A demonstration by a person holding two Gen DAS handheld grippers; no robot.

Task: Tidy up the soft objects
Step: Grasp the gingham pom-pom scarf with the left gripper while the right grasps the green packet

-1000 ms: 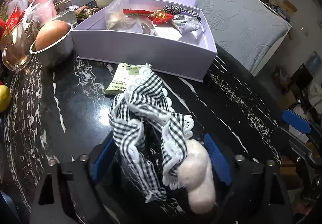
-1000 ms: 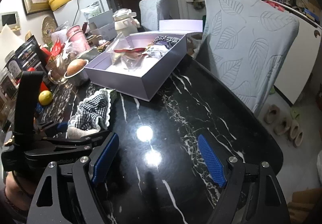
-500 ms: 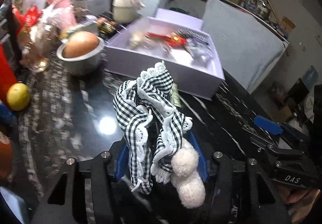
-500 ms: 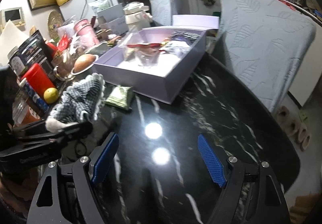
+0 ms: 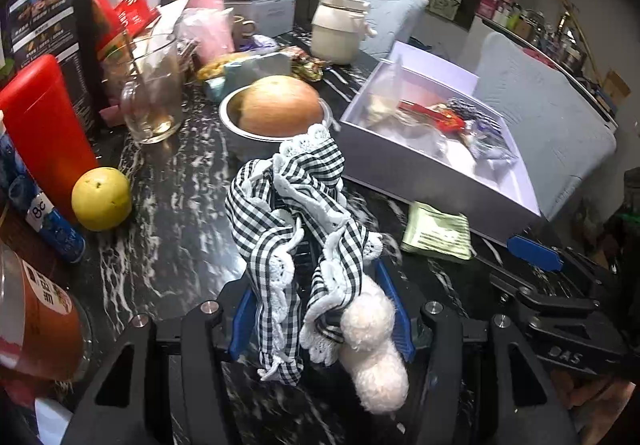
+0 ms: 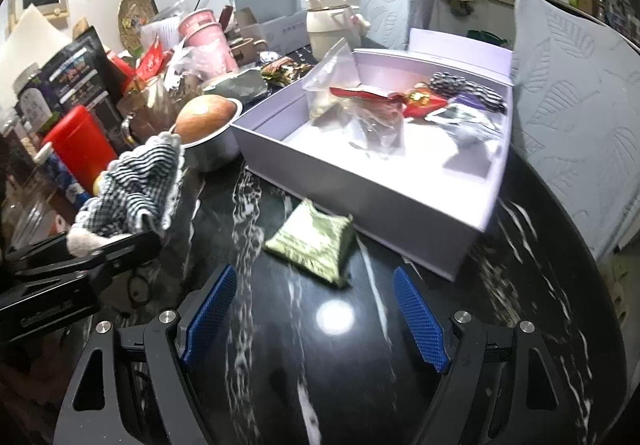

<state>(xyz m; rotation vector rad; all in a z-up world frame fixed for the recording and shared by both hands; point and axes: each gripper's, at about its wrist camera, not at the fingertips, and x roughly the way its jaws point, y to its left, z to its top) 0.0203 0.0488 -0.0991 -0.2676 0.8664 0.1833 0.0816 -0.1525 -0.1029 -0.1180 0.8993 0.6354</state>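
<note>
Blue pads of your left gripper (image 5: 322, 315) are clamped on one gingham cloth (image 5: 296, 213), black-and-white check with white lace trim. Two white pompoms (image 5: 370, 345) hang off its near end, by the right pad. The cloth's long axis runs along the fingers: pompom end toward the camera, lace tip pointing away at the steel bowl (image 5: 236, 125). It's bunched, held up clear of the black marble table (image 5: 172, 205).

Your right gripper (image 6: 316, 319) has its jaws wide apart, nothing between them, hovering over bare tabletop. One green sachet (image 6: 316, 241) lies flat just beyond its tips, touching or nearly touching the front wall of the box (image 6: 360, 197); can't tell which. Its corner points at the gripper.

Count outward:
- one lilac box, open, lid propped behind; inside it a clear bag, red wrappers, a silver packet, one more check piece in the far right corner. Exact wrapper count unclear.
- one steel bowl holding one round brown loaf-like thing.
- one yellow fruit (image 5: 102, 199) beside one red canister (image 5: 44, 133).
- one glass jug (image 5: 150, 93), one cream jar (image 5: 340, 29).
- two quilted chairs behind the table.
</note>
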